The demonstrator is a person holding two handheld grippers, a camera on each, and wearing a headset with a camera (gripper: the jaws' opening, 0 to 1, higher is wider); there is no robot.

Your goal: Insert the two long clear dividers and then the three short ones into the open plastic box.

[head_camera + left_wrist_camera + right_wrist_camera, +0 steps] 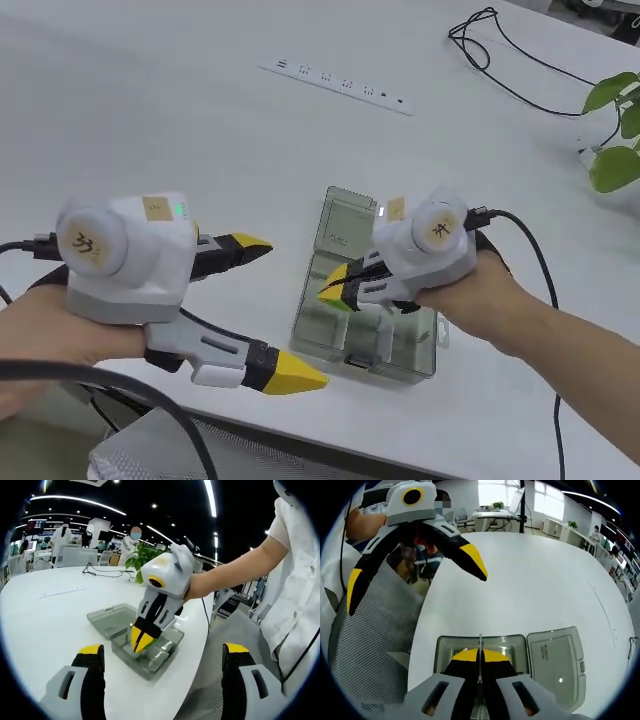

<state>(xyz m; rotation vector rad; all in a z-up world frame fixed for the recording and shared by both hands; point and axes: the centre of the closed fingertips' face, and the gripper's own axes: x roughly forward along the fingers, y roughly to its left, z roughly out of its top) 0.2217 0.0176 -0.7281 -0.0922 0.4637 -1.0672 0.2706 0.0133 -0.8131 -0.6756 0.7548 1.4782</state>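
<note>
divider [480, 647] pinched edge-on in right gripper [335, 287], low over the open box [318, 322]. left gripper [290, 310] gapes wide, empty, alongside. seating step, likely; next calls for squaring it up and pressing down.

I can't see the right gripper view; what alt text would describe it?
The right gripper, its yellow-tipped fingers shut on a thin clear divider, hangs over an open plastic box on a white table, its lid flat beside it. The left gripper hovers open beyond.
</note>
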